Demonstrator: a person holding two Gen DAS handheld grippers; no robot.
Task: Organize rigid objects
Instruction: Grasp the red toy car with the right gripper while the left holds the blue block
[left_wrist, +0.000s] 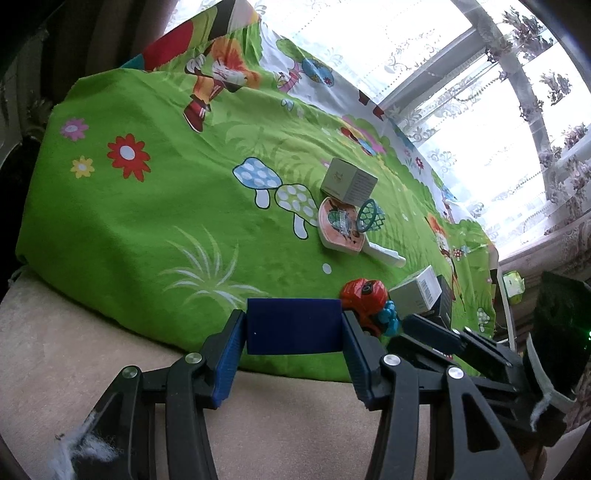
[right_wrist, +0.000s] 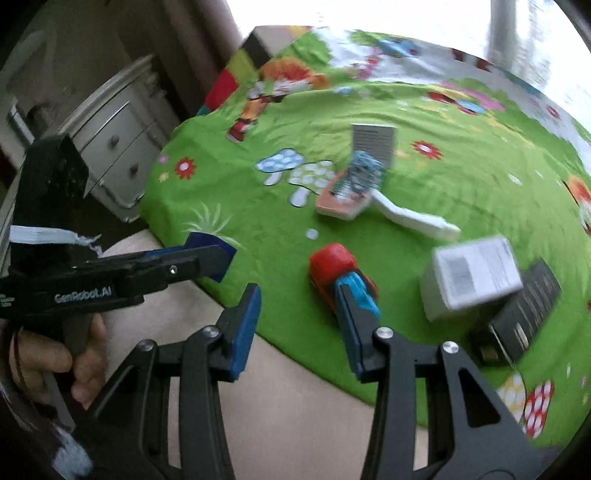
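My left gripper (left_wrist: 293, 328) is shut on a dark blue box (left_wrist: 293, 325) and holds it over the near edge of the green cartoon cloth (left_wrist: 147, 221). It also shows in the right wrist view (right_wrist: 212, 258), held by a hand at the left. My right gripper (right_wrist: 301, 321) is open and empty, just short of a red and blue toy car (right_wrist: 332, 273), which also shows in the left wrist view (left_wrist: 365, 295). Beyond lie a white box (right_wrist: 476, 277), a black box (right_wrist: 524, 314), a pink flat pack (right_wrist: 341, 201), a white stick (right_wrist: 417, 218) and a beige box (left_wrist: 349, 181).
The cloth lies on a beige cushion (left_wrist: 92, 350). A white drawer unit (right_wrist: 114, 136) stands at the far left. A window with lace curtains (left_wrist: 480, 92) is behind the cloth. The right gripper's body (left_wrist: 498, 354) is close on the left gripper's right.
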